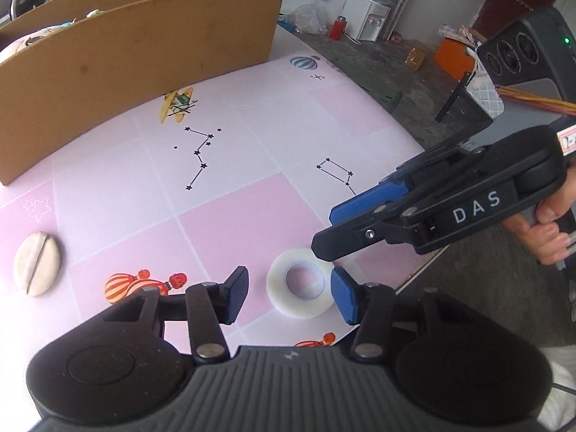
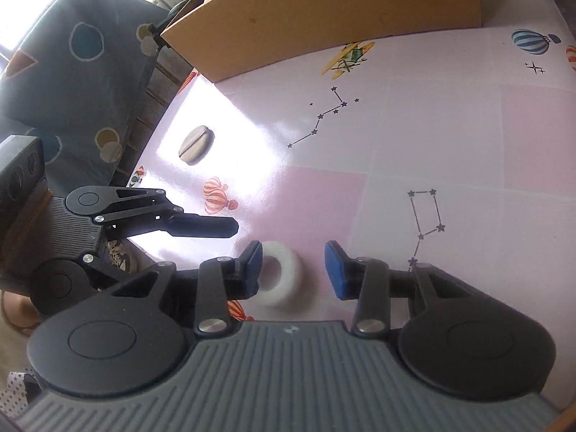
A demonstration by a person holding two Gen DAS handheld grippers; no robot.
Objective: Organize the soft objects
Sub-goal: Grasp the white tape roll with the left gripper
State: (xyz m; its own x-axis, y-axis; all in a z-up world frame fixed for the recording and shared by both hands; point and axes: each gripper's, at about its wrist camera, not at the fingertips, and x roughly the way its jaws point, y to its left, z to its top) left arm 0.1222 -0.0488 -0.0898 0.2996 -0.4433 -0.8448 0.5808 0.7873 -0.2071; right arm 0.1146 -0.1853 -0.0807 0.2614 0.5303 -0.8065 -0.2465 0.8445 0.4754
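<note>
Your left gripper (image 1: pixel 289 297) sits lowest in its own view, fingers apart and empty, with a white foam ring (image 1: pixel 300 282) lying flat on the pink counter (image 1: pixel 223 198) between them, unpinched. Your right gripper (image 2: pixel 293 270) also straddles that ring, fingers spread and not pressing it. A beige bean-shaped cushion (image 1: pixel 36 263) lies well apart to the left. Beyond stands a cardboard box (image 1: pixel 144 61) holding plush toys.
</note>
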